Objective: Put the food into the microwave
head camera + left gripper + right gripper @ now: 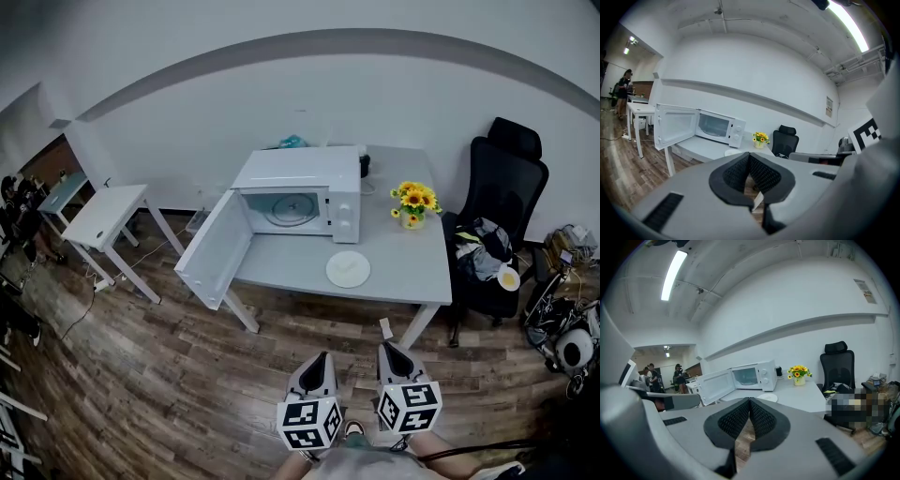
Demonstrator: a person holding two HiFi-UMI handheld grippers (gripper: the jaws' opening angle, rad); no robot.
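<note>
A white microwave (300,192) stands on the grey table (422,272) with its door (214,248) swung wide open to the left; the cavity shows only its glass turntable. In front of it lies a white plate (348,269) with something pale on it. Both grippers hang over the wooden floor, well short of the table. My left gripper (322,357) and right gripper (387,348) are side by side, each shut with nothing held. The left gripper view shows the microwave (717,127) and plate (732,152) far ahead; the right gripper view also shows the microwave (757,375) and plate (767,398).
A pot of yellow flowers (413,204) sits at the table's right end. A black office chair (497,216) with clutter stands right of the table. A small white side table (103,216) is to the left. People stand far off at the left.
</note>
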